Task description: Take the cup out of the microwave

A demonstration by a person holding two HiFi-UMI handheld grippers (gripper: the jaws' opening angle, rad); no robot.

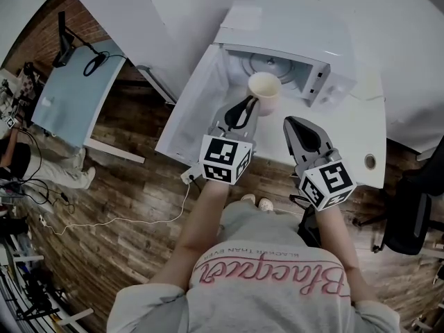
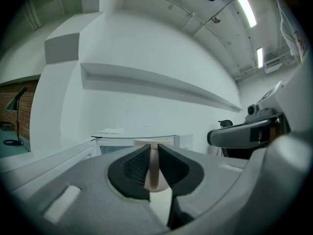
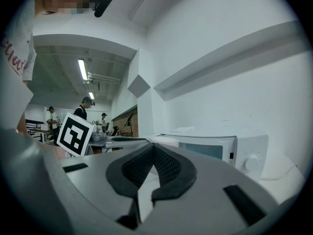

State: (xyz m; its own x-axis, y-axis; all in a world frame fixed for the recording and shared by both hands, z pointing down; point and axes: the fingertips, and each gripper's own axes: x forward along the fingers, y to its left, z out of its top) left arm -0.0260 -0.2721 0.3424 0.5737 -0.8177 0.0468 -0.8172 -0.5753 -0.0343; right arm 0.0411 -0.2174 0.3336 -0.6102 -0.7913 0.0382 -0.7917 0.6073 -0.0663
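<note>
Shirt (image 1: 270, 279), bottom centre of the head view: big pink script word, upside down, reads roughly "Blacquer", not every letter sure. Small capitals line just above it in the frame, also upside down, seems to end "THAN EVER"; the rest is too small. A bit of the same pink script shows at the upper left edge of the right gripper view, unreadable. Cubes on left tool (image 1: 247, 105) and right tool (image 1: 291, 123): black-and-white square markers only. Microwave (image 1: 333, 50) panel print too small.
</note>
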